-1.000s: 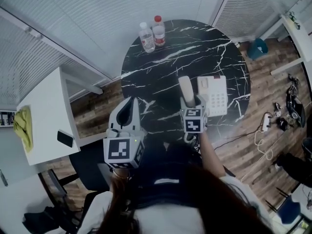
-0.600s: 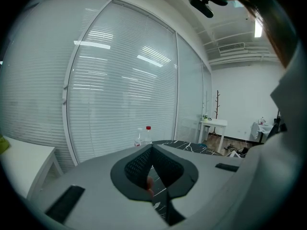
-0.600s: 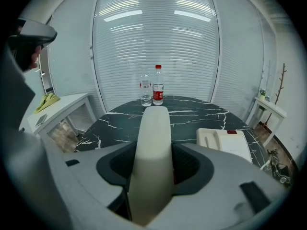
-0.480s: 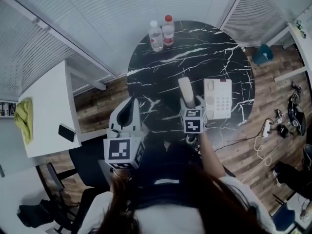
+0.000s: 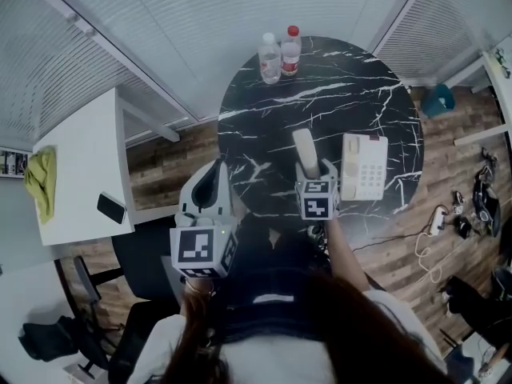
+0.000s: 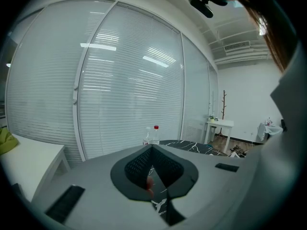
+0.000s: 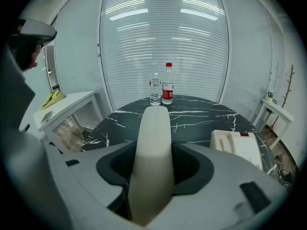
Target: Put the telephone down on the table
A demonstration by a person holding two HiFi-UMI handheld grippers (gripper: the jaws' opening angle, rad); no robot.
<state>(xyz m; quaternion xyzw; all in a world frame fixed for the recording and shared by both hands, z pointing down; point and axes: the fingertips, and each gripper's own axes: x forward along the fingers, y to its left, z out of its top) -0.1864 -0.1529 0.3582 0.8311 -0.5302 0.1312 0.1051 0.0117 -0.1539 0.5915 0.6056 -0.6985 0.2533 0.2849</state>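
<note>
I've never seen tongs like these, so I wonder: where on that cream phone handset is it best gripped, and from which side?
Probably across its narrow width, jaws on the two long sides, coming from one end. The handset is a long, slim, rounded bar; the right gripper holds it so, the rest jutting over the table.

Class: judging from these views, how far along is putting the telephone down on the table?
Done: the telephone base sits on the table. In hand: the right gripper clamps the handset above it. Left: lowering the handset and letting go.
</note>
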